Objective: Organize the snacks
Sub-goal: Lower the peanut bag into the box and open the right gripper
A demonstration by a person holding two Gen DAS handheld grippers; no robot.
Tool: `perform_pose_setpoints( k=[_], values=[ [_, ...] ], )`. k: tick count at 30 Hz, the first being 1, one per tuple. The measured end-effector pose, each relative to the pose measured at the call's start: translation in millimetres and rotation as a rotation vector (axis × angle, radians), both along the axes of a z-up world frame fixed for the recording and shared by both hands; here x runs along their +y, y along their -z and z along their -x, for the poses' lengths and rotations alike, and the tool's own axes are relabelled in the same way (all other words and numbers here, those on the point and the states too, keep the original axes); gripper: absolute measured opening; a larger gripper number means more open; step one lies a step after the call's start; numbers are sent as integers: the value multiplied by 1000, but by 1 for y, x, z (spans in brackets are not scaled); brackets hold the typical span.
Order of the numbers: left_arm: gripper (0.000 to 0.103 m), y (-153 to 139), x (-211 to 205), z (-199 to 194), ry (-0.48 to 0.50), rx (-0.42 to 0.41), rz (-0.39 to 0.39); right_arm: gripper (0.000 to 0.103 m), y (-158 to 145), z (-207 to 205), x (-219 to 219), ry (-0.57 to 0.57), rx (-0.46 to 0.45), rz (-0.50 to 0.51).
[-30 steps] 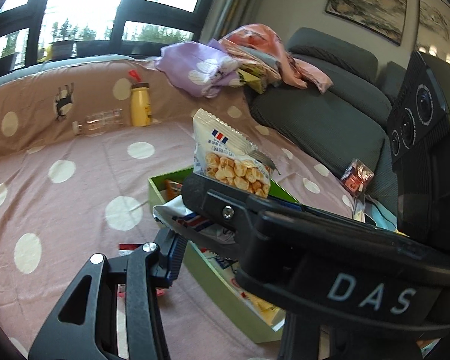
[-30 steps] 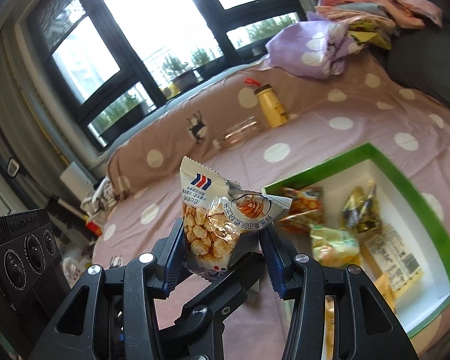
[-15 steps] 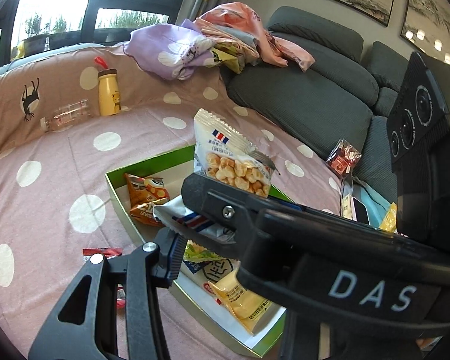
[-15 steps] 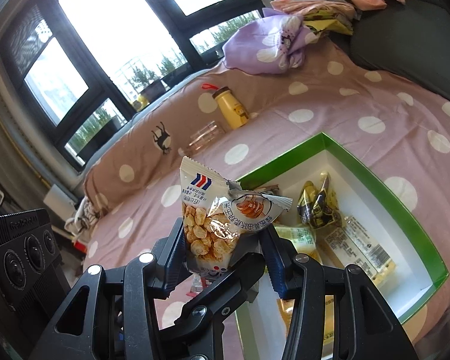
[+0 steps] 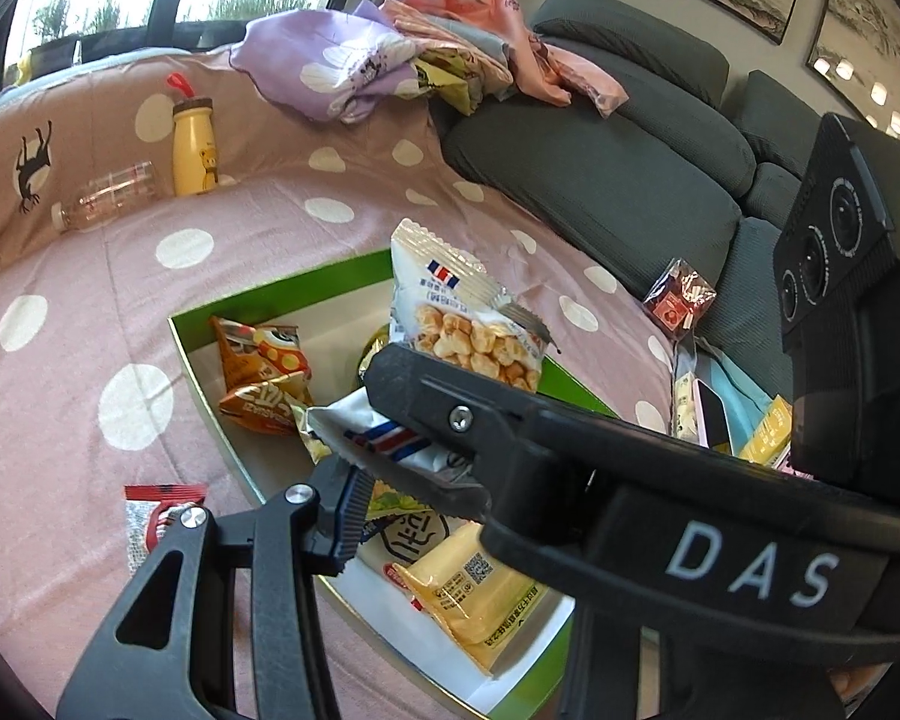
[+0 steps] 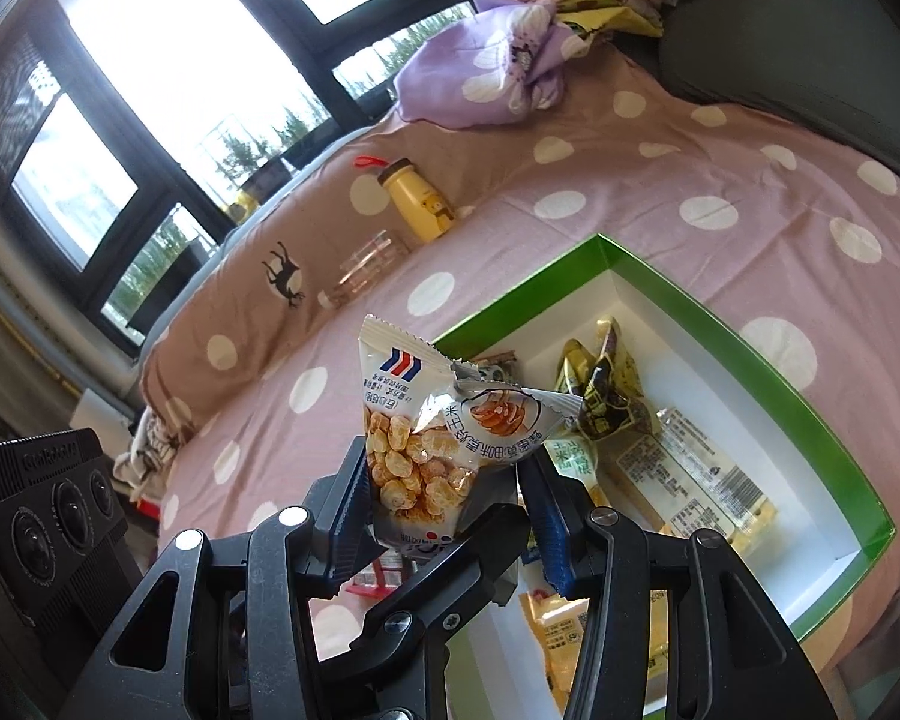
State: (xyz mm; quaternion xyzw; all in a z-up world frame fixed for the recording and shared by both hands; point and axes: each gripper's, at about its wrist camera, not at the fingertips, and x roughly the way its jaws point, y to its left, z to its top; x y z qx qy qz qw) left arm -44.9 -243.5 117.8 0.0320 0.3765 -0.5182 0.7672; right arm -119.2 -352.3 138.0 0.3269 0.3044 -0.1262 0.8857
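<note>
Your right gripper is closed on a corn snack bag, pinching its lower end so the bag stands upright above the near-left corner of the green box. Your left gripper clamps a second, white packet by its crimped edge, and the right gripper's black body crosses just in front of it, over the box. Inside the box lie an orange packet, a yellow packet and a dark gold one. On the dotted pink sheet, a small red-topped packet lies beside the box; a yellow bottle stands well apart, near a clear bottle on its side.
</note>
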Motion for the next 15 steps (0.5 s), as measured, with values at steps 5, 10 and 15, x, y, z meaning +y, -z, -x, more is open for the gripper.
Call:
perform_pose_setpoints(
  k=[5,10,15],
  values=[
    [42,2,-5,0,18,19,-3,51,3,0,-5,19,18,-5],
    [42,6,-10,-2,27,42,-8,51,6,1,-8,38,36,-20],
    [42,10,-13,-4,32,69,-5,51,10,0,-12,56,58,-34]
  ],
)
